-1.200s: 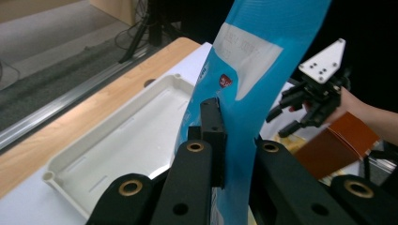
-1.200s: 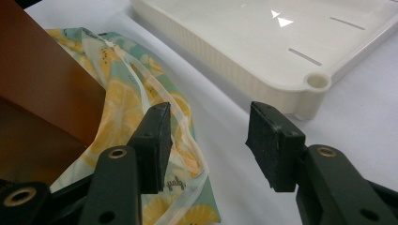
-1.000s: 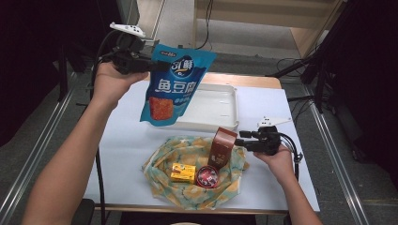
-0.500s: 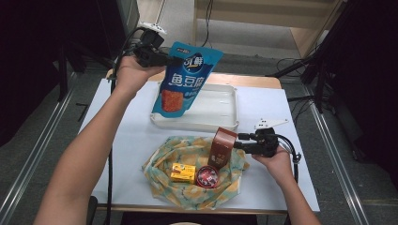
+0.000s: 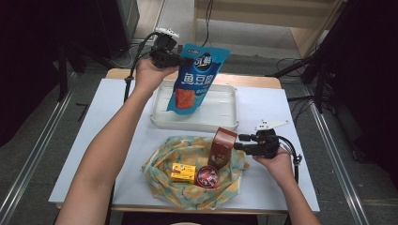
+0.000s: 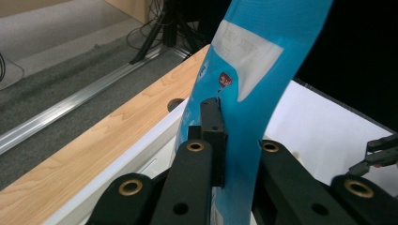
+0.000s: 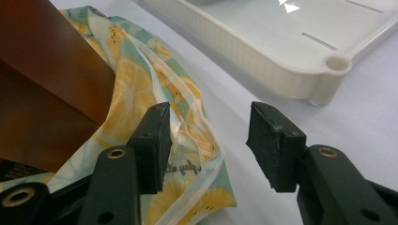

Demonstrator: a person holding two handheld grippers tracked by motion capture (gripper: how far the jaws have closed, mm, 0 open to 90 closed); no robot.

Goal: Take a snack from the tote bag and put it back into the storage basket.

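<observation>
My left gripper point(image 5: 184, 60) is shut on the top corner of a blue snack bag point(image 5: 197, 79), which hangs upright above the white tray point(image 5: 225, 123). In the left gripper view the bag point(image 6: 253, 70) is pinched between the black jaws of my left gripper point(image 6: 234, 140). My right gripper point(image 5: 238, 145) stands open on the white table, just right of a brown box point(image 5: 222, 147). That box stands on a lemon-print cloth point(image 5: 187, 192). In the right gripper view the cloth's edge point(image 7: 187, 122) lies by the open jaws of my right gripper point(image 7: 209, 124), and the brown box point(image 7: 42, 84) is to their left.
On the cloth also lie a small yellow box point(image 5: 183, 172) and a round dark tin point(image 5: 208, 176). A wooden strip point(image 5: 244, 79) runs along the table's far edge behind the tray. The white tabletop point(image 5: 117, 122) is bare at left. Metal rails flank the table.
My left hand has carried the blue bag rightward and down, from above the table's left to over the tray. The right gripper and the things on the cloth have stayed put.
</observation>
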